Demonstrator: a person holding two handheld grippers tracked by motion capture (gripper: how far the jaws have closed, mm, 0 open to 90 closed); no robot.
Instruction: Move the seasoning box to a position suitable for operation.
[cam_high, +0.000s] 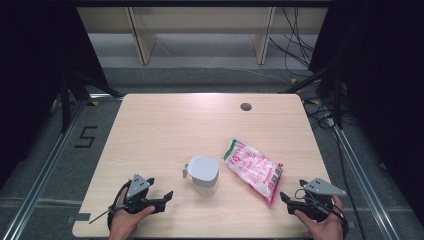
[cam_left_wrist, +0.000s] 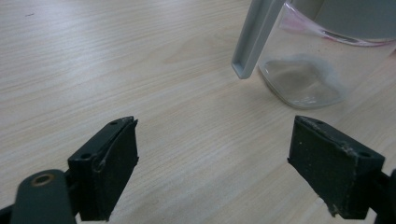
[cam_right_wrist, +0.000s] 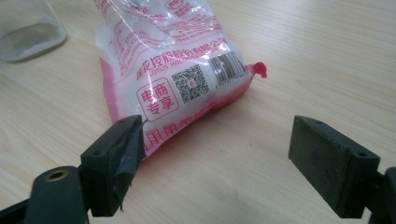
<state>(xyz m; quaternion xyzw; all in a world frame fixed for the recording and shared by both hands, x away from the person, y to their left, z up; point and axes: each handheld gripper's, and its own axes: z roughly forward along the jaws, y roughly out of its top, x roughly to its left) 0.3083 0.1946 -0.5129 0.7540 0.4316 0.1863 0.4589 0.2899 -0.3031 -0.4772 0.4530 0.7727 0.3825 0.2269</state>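
A clear jar with a grey lid (cam_high: 203, 173) stands near the middle of the wooden table (cam_high: 165, 125). Right of it lies a pink and white printed bag (cam_high: 253, 169). My left gripper (cam_high: 167, 197) rests at the front left, open and empty, pointing toward the jar (cam_left_wrist: 317, 51), whose lid clasp (cam_left_wrist: 254, 37) hangs down its side. My right gripper (cam_high: 285, 199) sits at the front right, open with nothing between its fingers. The bag's sealed end (cam_right_wrist: 177, 79) lies just ahead of its left fingertip (cam_right_wrist: 116, 158).
A round cable hole (cam_high: 245, 106) sits near the table's far edge. Black stands and cables (cam_high: 320, 100) flank the table on the floor. A glass corner of the jar (cam_right_wrist: 28, 32) shows left of the bag in the right gripper view.
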